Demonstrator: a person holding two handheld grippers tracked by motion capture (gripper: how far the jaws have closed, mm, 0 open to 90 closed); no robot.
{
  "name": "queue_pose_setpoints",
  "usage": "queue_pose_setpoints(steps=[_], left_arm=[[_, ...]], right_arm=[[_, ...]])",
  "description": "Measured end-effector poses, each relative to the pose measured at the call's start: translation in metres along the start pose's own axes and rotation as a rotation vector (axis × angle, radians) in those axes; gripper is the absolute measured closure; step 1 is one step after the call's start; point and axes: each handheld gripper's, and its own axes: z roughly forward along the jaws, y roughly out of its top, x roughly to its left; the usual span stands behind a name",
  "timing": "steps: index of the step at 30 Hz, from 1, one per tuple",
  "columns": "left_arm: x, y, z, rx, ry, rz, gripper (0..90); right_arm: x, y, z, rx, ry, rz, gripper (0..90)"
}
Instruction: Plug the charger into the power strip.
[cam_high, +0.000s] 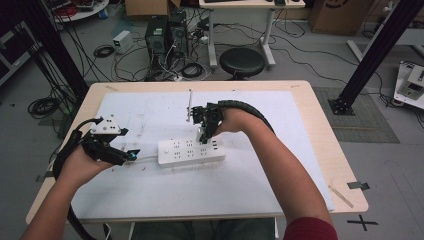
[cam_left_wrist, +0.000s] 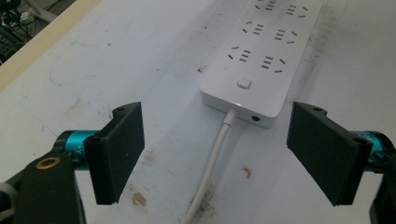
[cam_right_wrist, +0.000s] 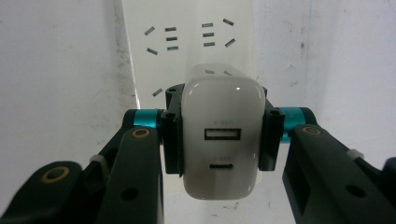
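Observation:
A white power strip (cam_high: 190, 151) lies across the white mat, its cord (cam_left_wrist: 212, 163) running off its left end. My right gripper (cam_high: 205, 137) points down over the strip's right part, shut on a white USB charger (cam_right_wrist: 220, 140) whose two ports face the camera. In the right gripper view the strip's sockets (cam_right_wrist: 170, 37) show just beyond the charger. My left gripper (cam_high: 131, 155) rests low at the strip's left end, open, with the cord and the strip's end (cam_left_wrist: 243, 102) lying between its pads (cam_left_wrist: 116, 149) without touching them.
A thin white stick (cam_high: 189, 105) stands or lies behind the right hand. The white mat (cam_high: 250, 175) covers most of the wooden table (cam_high: 320, 125). Beyond the table are a black stool (cam_high: 242, 61), computer cases and floor cables.

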Motion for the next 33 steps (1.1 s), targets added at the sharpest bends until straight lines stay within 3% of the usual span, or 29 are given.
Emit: queue_pose_setpoints(steps=[15, 17, 18, 22, 25, 26, 32, 33], left_arm=[[0.003, -0.006, 0.001, -0.007, 0.004, -0.015, 19.2], [0.003, -0.006, 0.001, -0.003, 0.002, -0.010, 19.2], [0.003, -0.006, 0.002, -0.006, 0.002, -0.013, 19.2], [0.003, -0.005, 0.005, -0.012, -0.002, -0.011, 19.2], [0.002, -0.004, 0.006, -0.015, -0.004, -0.013, 19.2], [0.000, -0.003, 0.009, -0.022, -0.006, -0.015, 19.2], [-0.001, -0.002, 0.013, -0.017, -0.016, -0.016, 19.2], [0.000, -0.002, 0.013, -0.013, -0.014, -0.013, 19.2]], right_arm=[[-0.005, 0.004, 0.011, 0.037, 0.010, -0.019, 63.3], [-0.005, 0.006, 0.012, 0.037, 0.008, -0.031, 63.3], [-0.003, 0.007, 0.013, 0.040, -0.015, -0.091, 63.4], [0.003, 0.012, 0.014, 0.070, -0.040, -0.123, 63.5], [0.005, 0.014, 0.015, 0.078, -0.045, -0.118, 63.5], [0.004, 0.014, 0.021, 0.112, -0.044, -0.120, 63.5], [0.000, 0.012, 0.023, 0.076, -0.030, -0.114, 63.6], [0.001, 0.012, 0.023, 0.088, -0.028, -0.095, 63.7]])
